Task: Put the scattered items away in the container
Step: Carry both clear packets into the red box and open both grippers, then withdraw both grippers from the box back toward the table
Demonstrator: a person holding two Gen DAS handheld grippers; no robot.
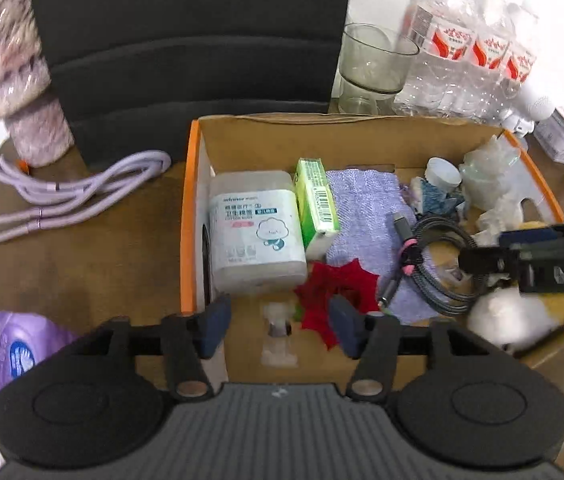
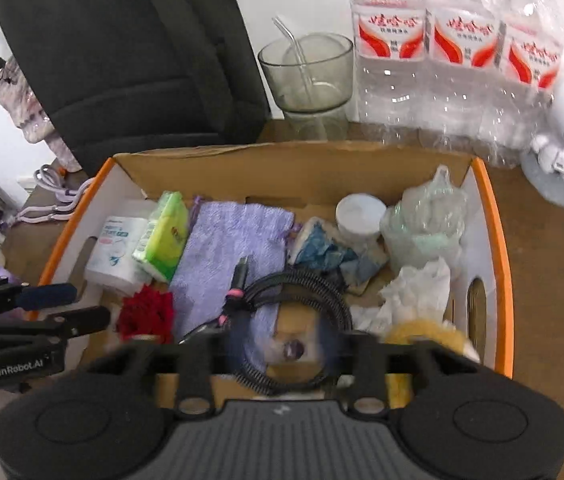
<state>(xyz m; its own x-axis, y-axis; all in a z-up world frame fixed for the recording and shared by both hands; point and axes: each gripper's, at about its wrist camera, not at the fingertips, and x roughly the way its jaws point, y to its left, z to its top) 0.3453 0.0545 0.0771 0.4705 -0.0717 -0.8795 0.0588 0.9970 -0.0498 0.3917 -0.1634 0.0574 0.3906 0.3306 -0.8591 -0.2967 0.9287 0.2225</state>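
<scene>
An orange-edged cardboard box (image 1: 190, 208) (image 2: 498, 240) holds a cotton swab box (image 1: 254, 228), a green tissue pack (image 1: 318, 204), a purple cloth (image 2: 230, 252), a red flower (image 1: 338, 296) (image 2: 146, 312), a coiled black cable (image 1: 438, 268) (image 2: 294, 300), a white jar (image 2: 358, 216) and plastic wrap (image 2: 422, 220). My left gripper (image 1: 280, 326) is open and empty over the box's near edge, above a small clear item (image 1: 280, 336). My right gripper (image 2: 282, 350) is open over the cable; it also shows in the left wrist view (image 1: 522, 252). A purple cable (image 1: 62, 200) lies on the table left of the box.
A black bag (image 1: 190, 48) stands behind the box. A glass cup (image 2: 310, 76) and three water bottles (image 2: 458, 52) stand at the back right. A wrapped bouquet (image 1: 14, 80) is at back left, a purple pack (image 1: 22, 356) near left.
</scene>
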